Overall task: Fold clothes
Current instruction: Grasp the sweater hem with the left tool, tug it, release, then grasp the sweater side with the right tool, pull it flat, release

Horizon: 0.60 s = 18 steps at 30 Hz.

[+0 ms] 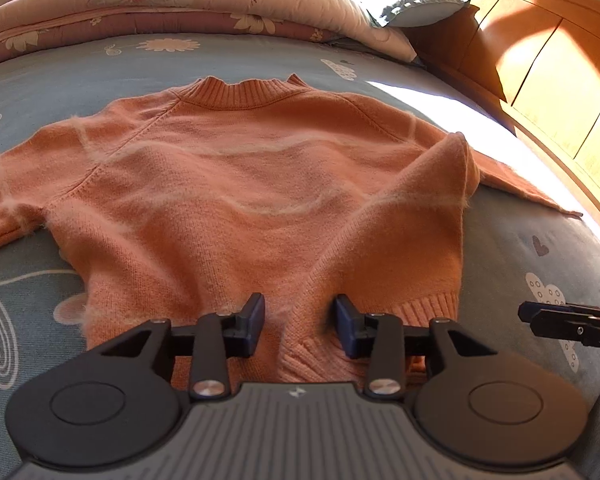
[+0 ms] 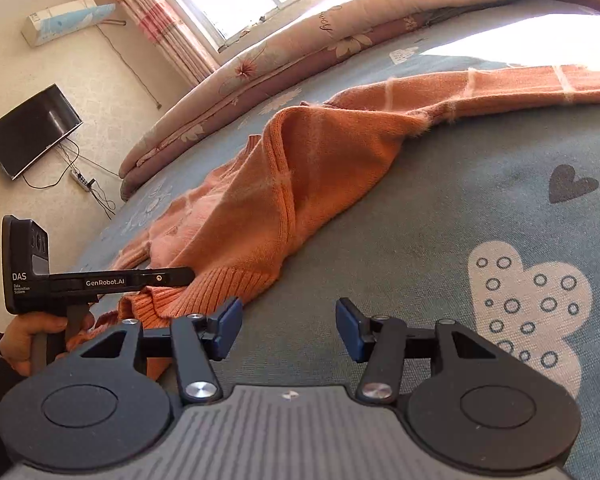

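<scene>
Sweater point(image 1: 236, 184): orange knit with pale stripes, lying flat on the bed point(image 1: 540, 216), collar at 12 o'clock in the left wrist view, one sleeve running out to 9 o'clock, the other toward 3 o'clock. Its corner at 4 o'clock is turned over onto the body, forming a raised peak; the ribbed hem lies at 6 o'clock. Left tool point(image 1: 300, 326): jaws partly apart over the hem, knit showing between the pads, neither pad seen pressing on it; reads as open. Right tool point(image 2: 289, 328): jaws parted, nothing between them, poised over bare blue sheet beside the hem, which sits at 9 o'clock of its fingers in the right wrist view. A hand point(image 2: 32, 336) holds the left tool's handle at 8 o'clock in that view. Bed: blue sheet printed with hearts and flowers. Quilt point(image 1: 148, 4): floral, pink, folded along the far edge at 12 o'clock. Pillow point(image 1: 408, 4): grey-blue, at 1 o'clock. Headboard point(image 1: 548, 64): wooden, at 2 o'clock. Screen point(image 2: 30, 130): dark, on the floor at 9 o'clock in the right wrist view, cables just beside it.
</scene>
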Tool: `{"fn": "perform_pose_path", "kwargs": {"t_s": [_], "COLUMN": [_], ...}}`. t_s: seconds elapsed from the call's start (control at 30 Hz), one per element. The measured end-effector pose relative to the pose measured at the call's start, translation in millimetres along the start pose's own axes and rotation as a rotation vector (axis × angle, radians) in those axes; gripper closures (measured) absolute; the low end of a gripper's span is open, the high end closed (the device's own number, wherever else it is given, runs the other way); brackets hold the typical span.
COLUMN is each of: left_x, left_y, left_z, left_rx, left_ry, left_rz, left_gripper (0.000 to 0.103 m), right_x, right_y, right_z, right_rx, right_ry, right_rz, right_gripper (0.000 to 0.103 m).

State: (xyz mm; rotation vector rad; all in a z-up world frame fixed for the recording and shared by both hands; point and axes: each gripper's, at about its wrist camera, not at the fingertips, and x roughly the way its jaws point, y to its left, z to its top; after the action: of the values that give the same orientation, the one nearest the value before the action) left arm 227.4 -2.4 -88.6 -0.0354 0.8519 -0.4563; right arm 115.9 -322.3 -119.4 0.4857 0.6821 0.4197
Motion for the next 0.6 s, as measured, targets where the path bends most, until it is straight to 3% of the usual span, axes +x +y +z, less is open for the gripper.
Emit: {"fn": "perform_pose_path", "kwargs": {"t_s": [0.13, 0.4, 0.53, 0.6], "left_x": [7, 10, 10, 9], "left_y": [7, 14, 15, 15], "left_z": [1, 2, 2, 2], "left_rx": [-0.008, -0.026, -0.034, -0.033], "left_ry": [-0.006, -0.015, -0.017, -0.02], "left_rz": [-0.017, -0.047, -0.053, -0.058], "left_gripper": [0.059, 0.059, 0.059, 0.058], "right_x": [30, 72, 80, 77], "right_y": [-2, -14, -17, -18], "right_z": [19, 37, 34, 29], "right_rx": [-0.036, 0.023, 0.078, 0.104], "right_ry": [-0.016, -0.077, -0.004, 0.047], "right_rz": [0.073, 0.197, 0.293, 0.387], "right_gripper": [0.046, 0.045, 0.044, 0.042]}}
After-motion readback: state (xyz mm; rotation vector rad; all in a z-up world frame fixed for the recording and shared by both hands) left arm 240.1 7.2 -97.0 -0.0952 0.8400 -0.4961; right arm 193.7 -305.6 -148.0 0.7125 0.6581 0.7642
